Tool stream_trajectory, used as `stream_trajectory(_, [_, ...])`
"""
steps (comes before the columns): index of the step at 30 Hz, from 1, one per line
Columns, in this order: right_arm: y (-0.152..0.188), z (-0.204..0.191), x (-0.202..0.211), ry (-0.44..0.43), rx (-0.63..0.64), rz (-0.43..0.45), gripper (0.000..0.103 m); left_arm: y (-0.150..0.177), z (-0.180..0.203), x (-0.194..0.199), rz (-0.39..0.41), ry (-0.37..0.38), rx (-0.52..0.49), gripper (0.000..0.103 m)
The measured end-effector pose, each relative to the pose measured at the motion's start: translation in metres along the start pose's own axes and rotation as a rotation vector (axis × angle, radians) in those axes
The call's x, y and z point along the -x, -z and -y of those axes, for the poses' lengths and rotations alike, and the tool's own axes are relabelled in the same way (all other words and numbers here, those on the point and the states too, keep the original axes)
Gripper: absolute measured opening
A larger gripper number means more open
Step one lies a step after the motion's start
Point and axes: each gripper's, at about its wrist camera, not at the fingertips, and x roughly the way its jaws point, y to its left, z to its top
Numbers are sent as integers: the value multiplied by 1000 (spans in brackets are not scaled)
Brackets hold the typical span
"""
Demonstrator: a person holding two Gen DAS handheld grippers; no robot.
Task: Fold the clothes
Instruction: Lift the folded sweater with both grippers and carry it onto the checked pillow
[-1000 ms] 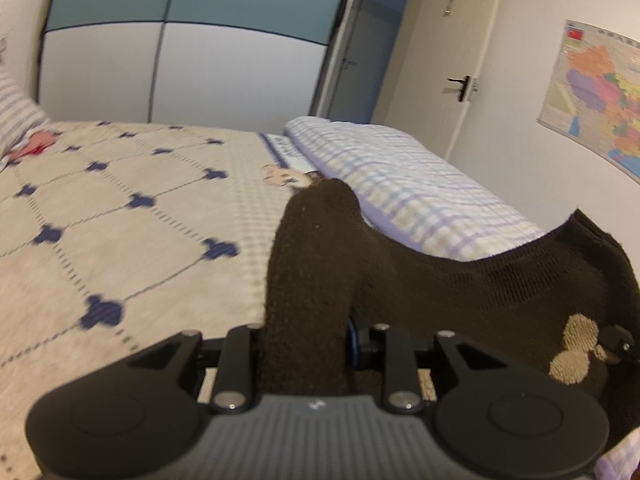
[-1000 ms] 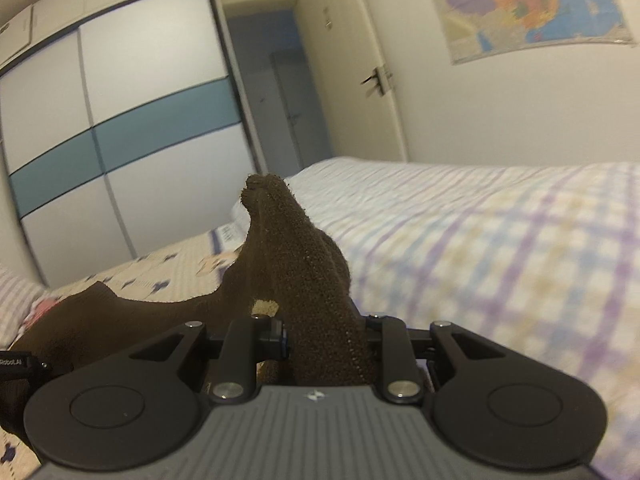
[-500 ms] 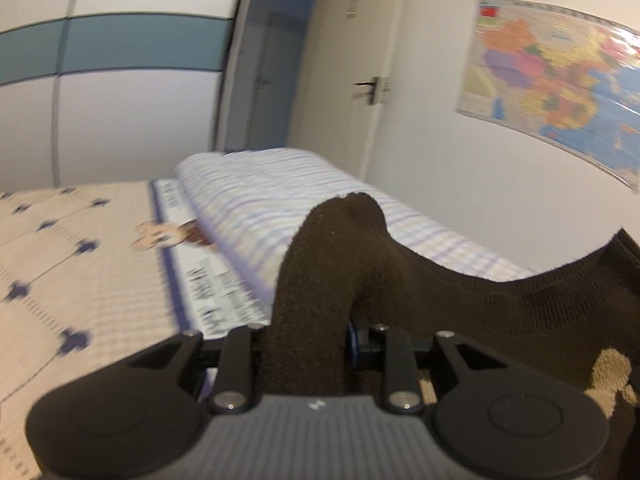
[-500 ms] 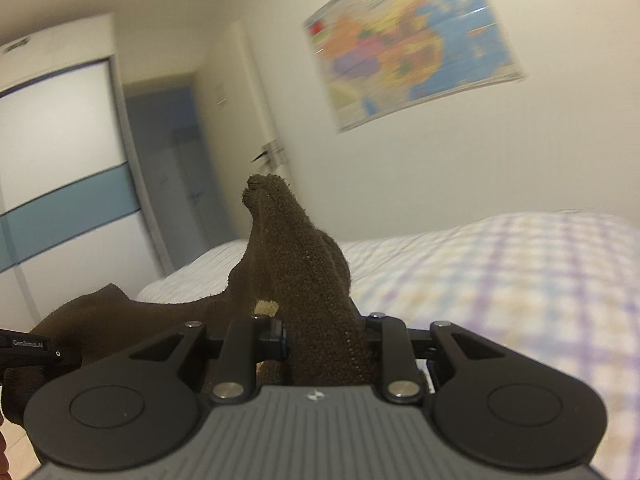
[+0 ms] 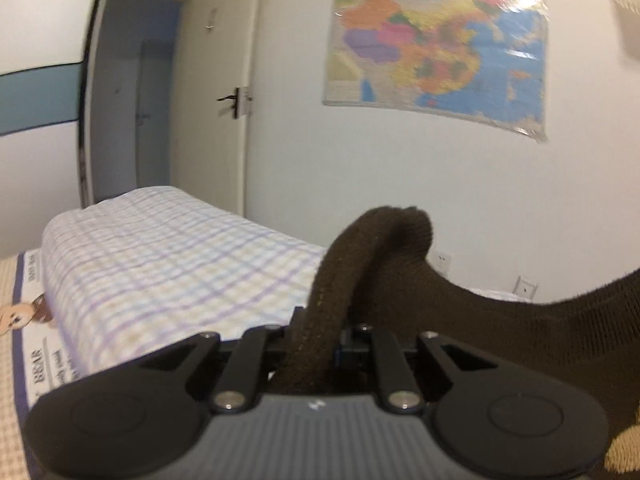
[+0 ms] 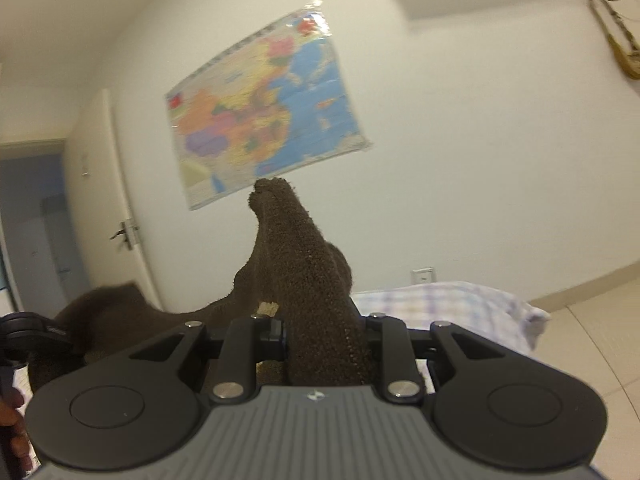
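A dark brown knitted garment (image 5: 500, 332) with a tan patch hangs stretched between my two grippers, lifted above the bed. My left gripper (image 5: 320, 344) is shut on one bunched end of it, which sticks up between the jaws. My right gripper (image 6: 324, 340) is shut on the other bunched end of the garment (image 6: 304, 264), which rises in front of the lens. The fingertips of both grippers are hidden by the cloth. The left gripper (image 6: 24, 332) shows at the left edge of the right wrist view.
A bed with a checked purple-and-white quilt (image 5: 160, 272) lies below, also in the right wrist view (image 6: 448, 304). A colourful wall map (image 5: 436, 48) hangs on the white wall. A door with a handle (image 5: 236, 100) stands behind. Tiled floor (image 6: 592, 340) is at the right.
Both grippers have risen and tilted upward with the garment. The views have swung from the bed and wardrobe to the wall with the map. Both grips are unchanged.
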Motion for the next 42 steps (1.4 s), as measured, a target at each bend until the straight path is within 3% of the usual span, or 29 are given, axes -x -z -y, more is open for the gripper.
stream_trajectory(5, [14, 10, -16, 81, -20, -81, 31, 16, 16, -34, -67, -36, 4, 16])
stream_trajectory(6, [16, 9, -17, 103, -14, -109, 34, 20, 15, -39, -74, -56, -13, 20])
stream_trajectory(8, [20, 10, -23, 147, 19, -145, 39, 27, 10, -46, -94, -98, -45, 38])
stream_trajectory(11, [24, 4, -30, 229, 118, -156, 45, 30, -5, -47, -100, -141, -17, 57])
stream_trajectory(12, [24, 2, -32, 251, 151, -146, 45, 28, -8, -44, -89, -162, 0, 59])
stream_trajectory(16, [15, 0, -19, 239, 170, -36, 49, 21, -16, -24, -3, -214, 59, 64])
stream_trajectory(20, [16, -6, -16, 186, 244, 0, 55, 24, -5, -15, 61, -104, 68, 66])
stream_trajectory(24, [32, -11, -33, 172, 261, -91, 55, 46, 13, -34, -5, -70, 0, 66])
stream_trajectory(27, [52, -10, -52, 226, 279, -176, 56, 63, 14, -52, -49, -68, 9, 67])
stream_trajectory(32, [66, -12, -62, 263, 324, -202, 56, 69, 9, -67, -110, -67, 35, 69])
stream_trajectory(39, [45, -20, -65, 237, 350, -159, 56, 54, 6, -23, -113, -72, -2, 71])
stream_trajectory(42, [36, -18, -62, 209, 333, -167, 61, 51, 0, 0, -111, -94, -18, 78])
